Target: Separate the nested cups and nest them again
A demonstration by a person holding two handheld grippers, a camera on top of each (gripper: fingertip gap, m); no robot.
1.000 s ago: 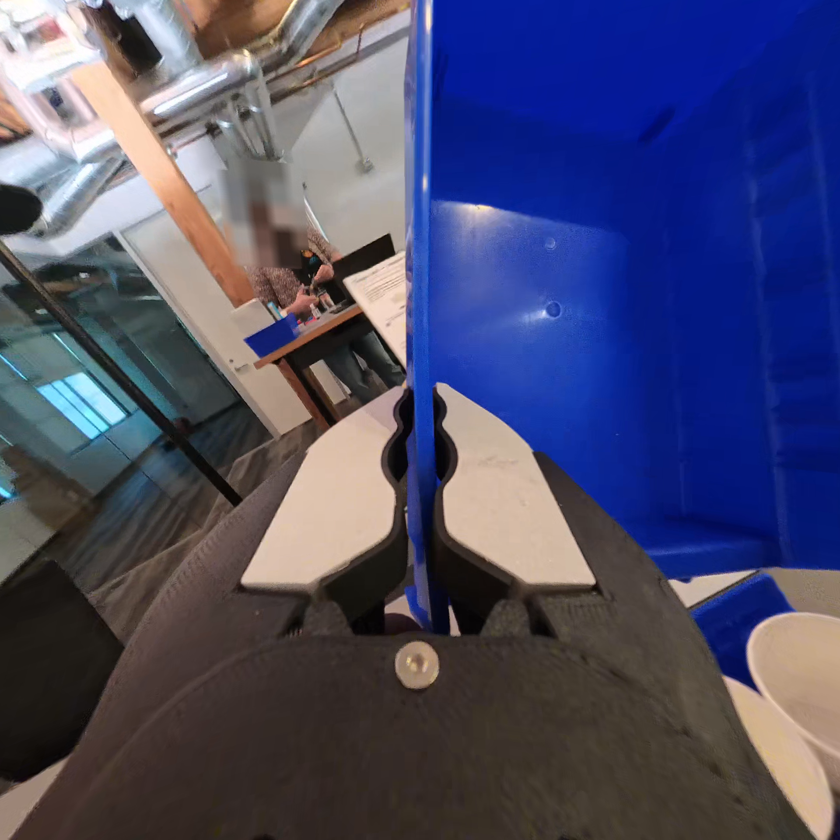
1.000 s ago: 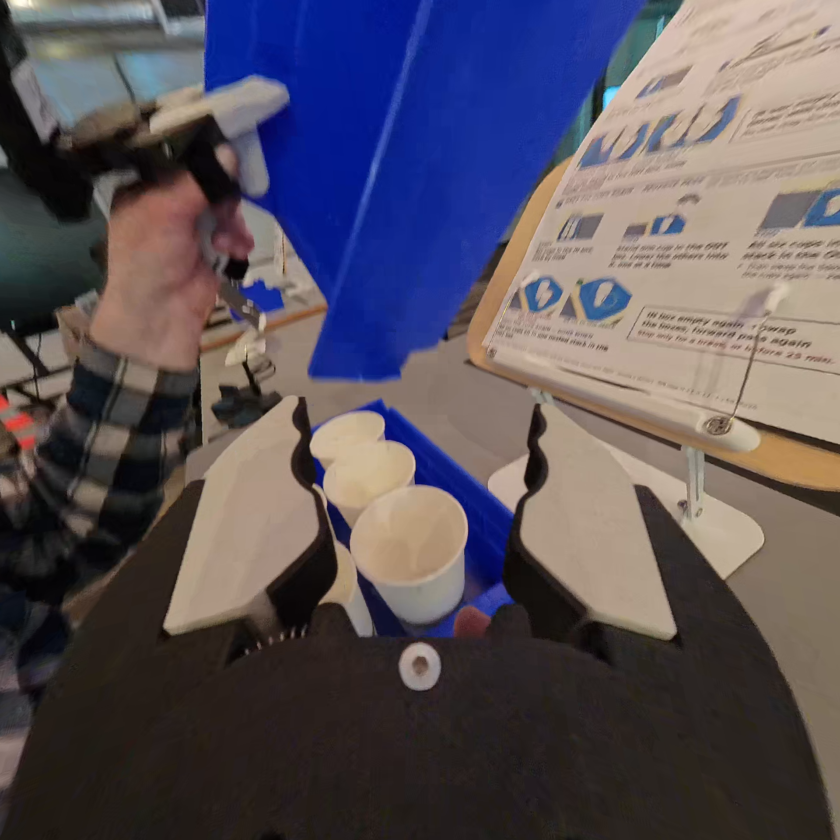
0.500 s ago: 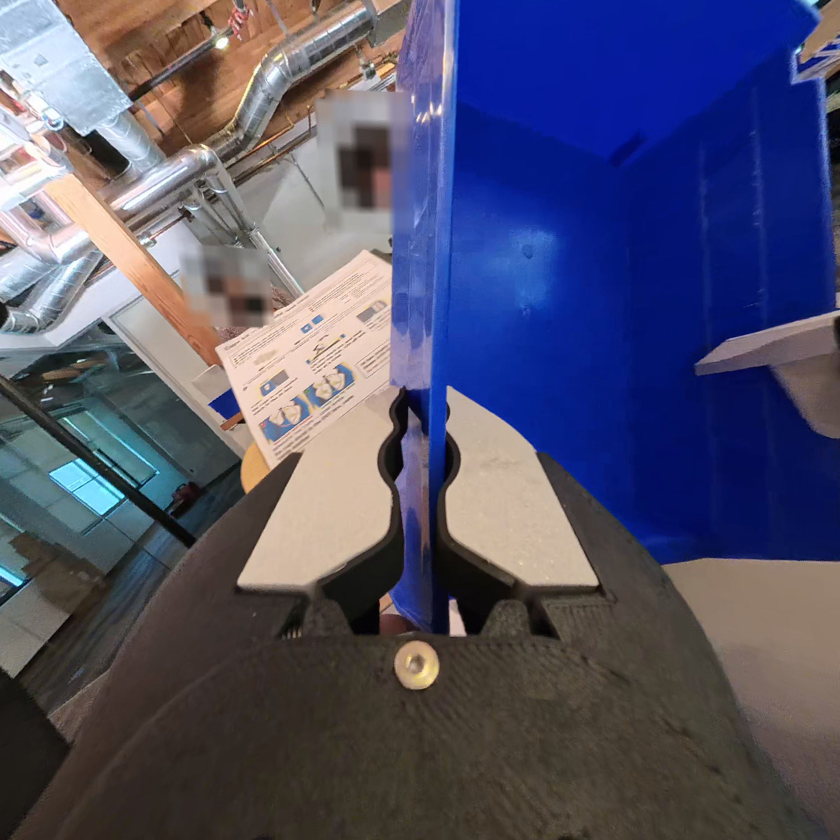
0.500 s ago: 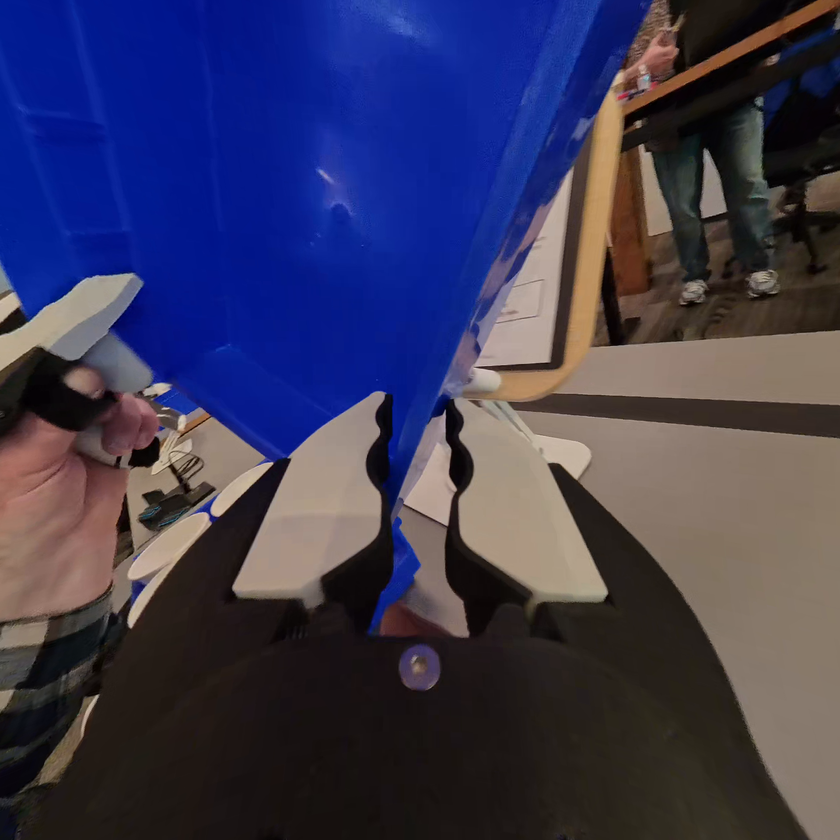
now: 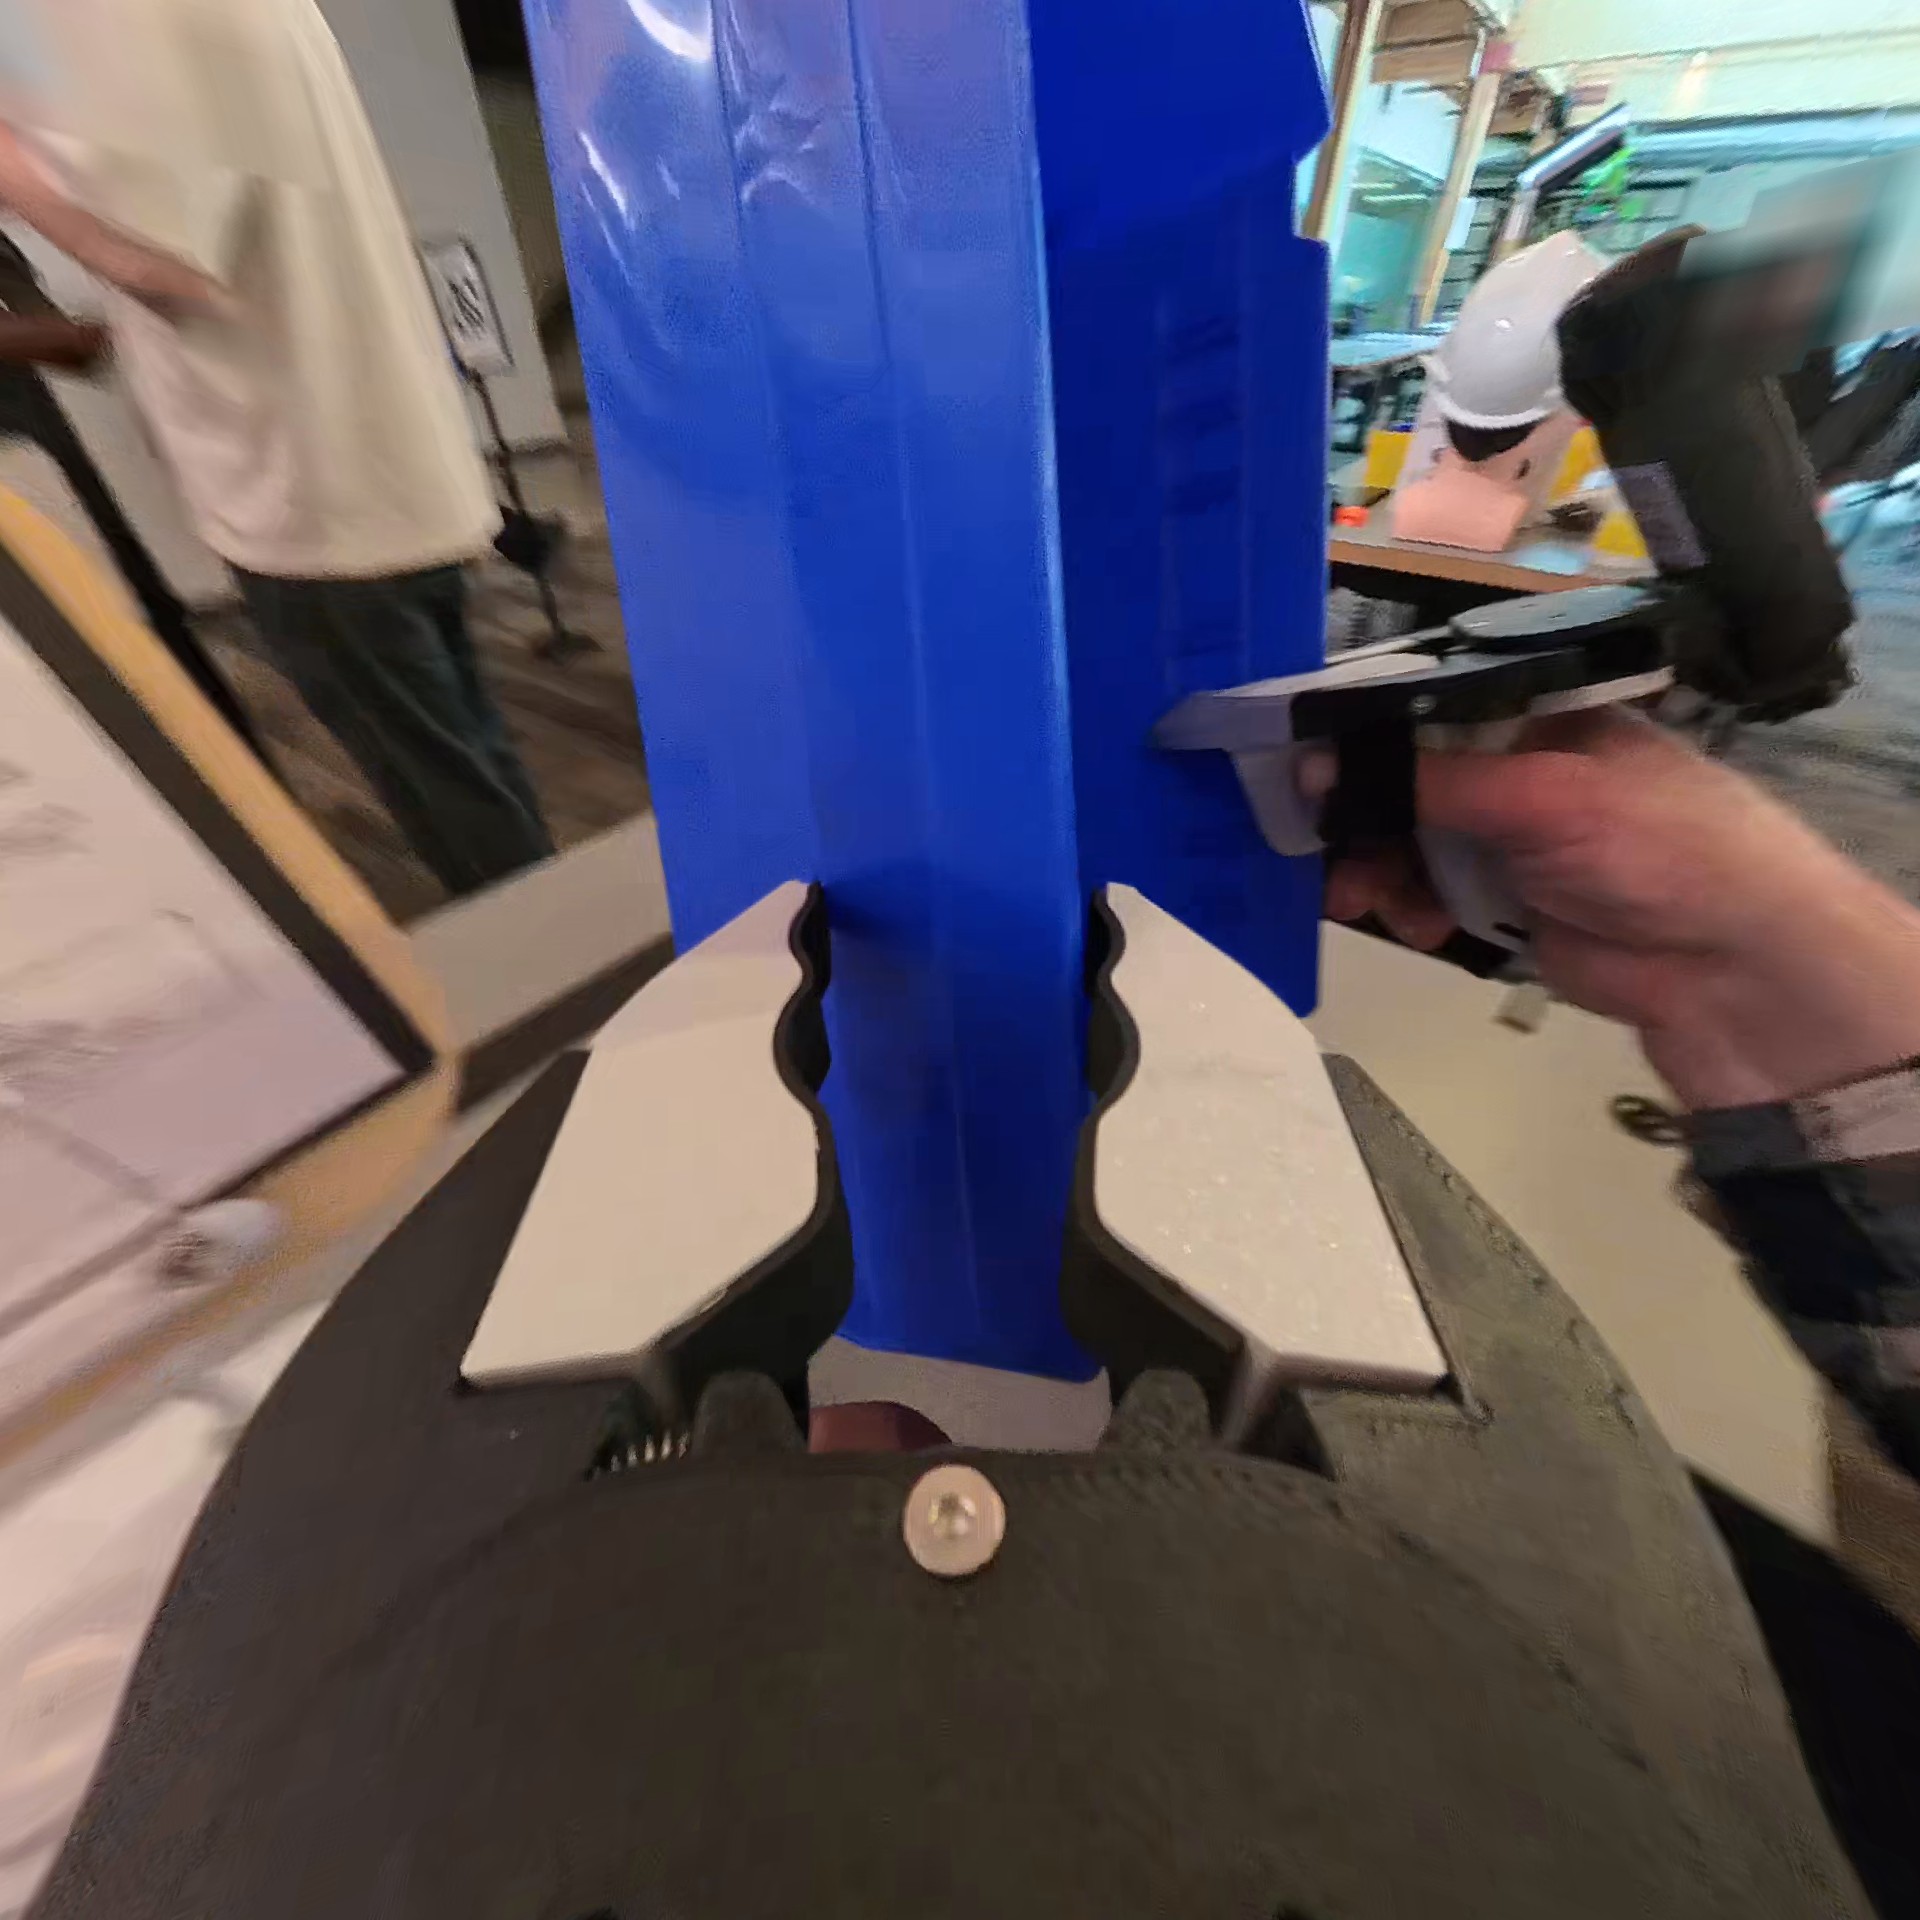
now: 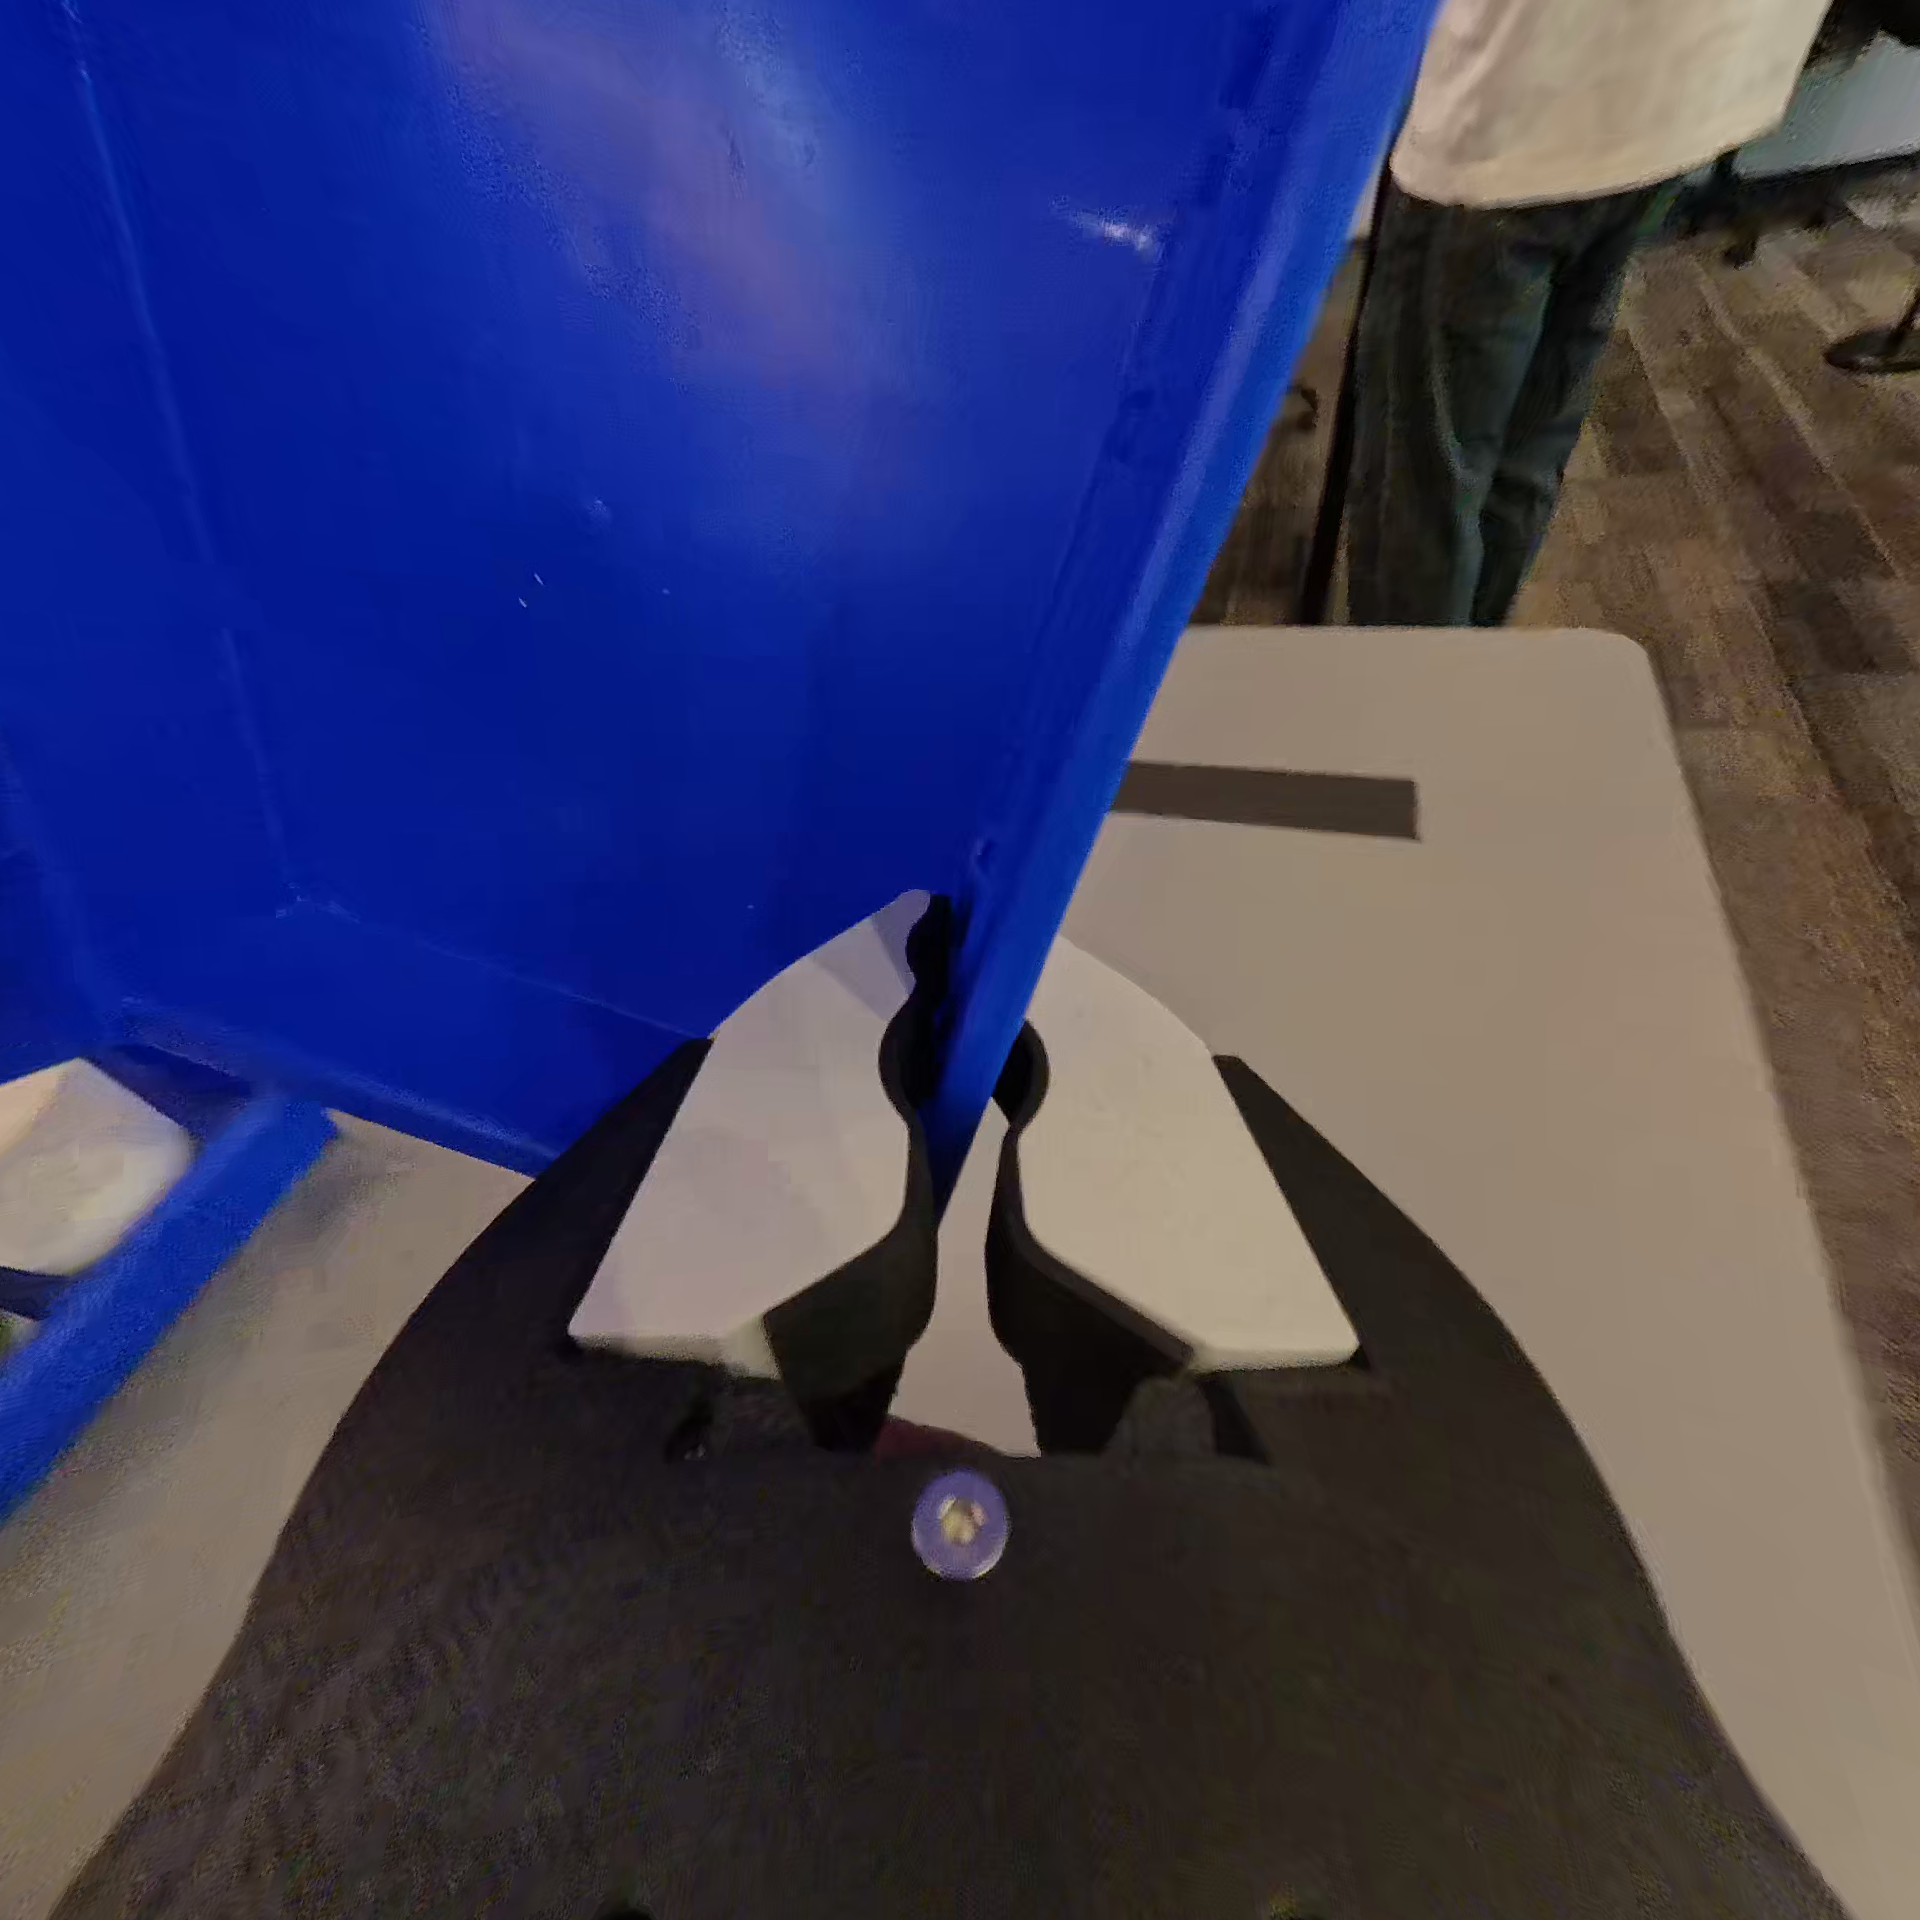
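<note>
A large blue bin (image 5: 914,520) is held up above the grey table (image 6: 1455,1143). My right gripper (image 6: 971,935) is shut on the bin's thin side wall (image 6: 1039,831). It also shows in the left wrist view (image 5: 1195,732), clamped on the bin's right edge. My left gripper (image 5: 951,904) has its fingers apart, and a broad part of the bin stands between them. At the lower left of the right wrist view, a blurred white cup (image 6: 83,1174) sits behind the rim of a second blue bin (image 6: 156,1247).
An instruction board (image 5: 156,935) with a wooden edge stands at the left. A person (image 6: 1507,364) stands beyond the table's far edge. A black tape strip (image 6: 1268,805) lies on the table. A white hard hat (image 5: 1507,332) sits on a far table. There is about 20 centimetres between the tips of the two grippers. Measured from the fingertips, the blurred white cup (image 6: 83,1174) is 25 centimetres or so from the left gripper and 40 centimetres from the right.
My right gripper moved in from open and closed on the bin's wall. My left gripper, earlier shut on the thin wall, has opened wide. The bin has swung round and the views shifted.
</note>
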